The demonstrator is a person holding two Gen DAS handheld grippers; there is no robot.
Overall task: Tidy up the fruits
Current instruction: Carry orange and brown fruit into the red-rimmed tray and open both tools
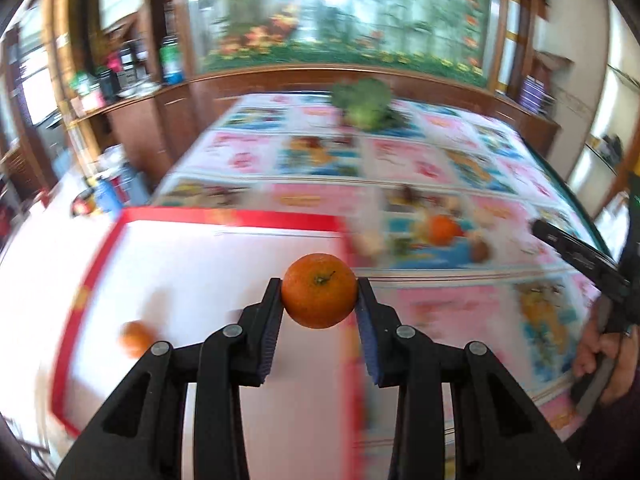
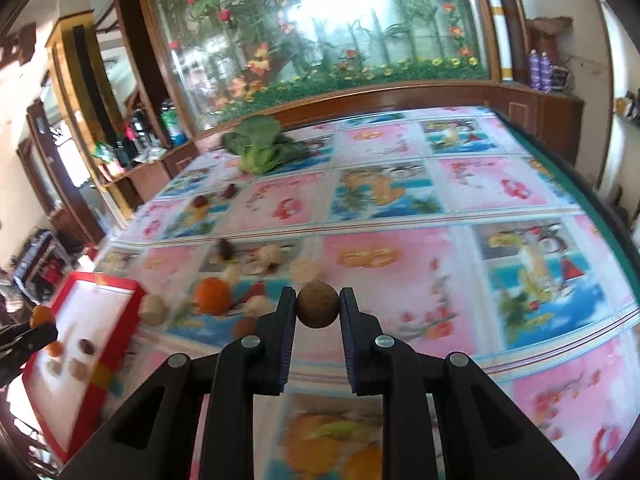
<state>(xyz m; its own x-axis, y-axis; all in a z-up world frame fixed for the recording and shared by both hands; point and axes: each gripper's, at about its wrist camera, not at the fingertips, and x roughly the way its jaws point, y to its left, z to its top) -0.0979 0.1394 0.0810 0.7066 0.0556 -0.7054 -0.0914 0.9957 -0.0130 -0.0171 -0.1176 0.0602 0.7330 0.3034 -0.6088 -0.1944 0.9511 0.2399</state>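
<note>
My left gripper (image 1: 319, 292) is shut on an orange mandarin (image 1: 319, 290) and holds it above the right edge of a red-rimmed white tray (image 1: 240, 218). Another mandarin (image 1: 136, 338) lies in the tray at the left. My right gripper (image 2: 318, 306) is shut on a small round brown fruit (image 2: 317, 305) above the table. In the right wrist view the tray (image 2: 132, 322) is at the far left and holds a mandarin (image 2: 55, 348) and several small brown fruits. One more mandarin (image 2: 214, 295) lies on the table among loose small fruits.
The table has a colourful fruit-print cloth (image 2: 400, 248). A leafy green vegetable (image 2: 260, 148) lies at its far side. Small dark fruits (image 2: 226, 249) are scattered left of centre. A wooden cabinet with a floral glass panel (image 2: 320, 40) stands behind. The right gripper (image 1: 580, 258) shows at the right in the left wrist view.
</note>
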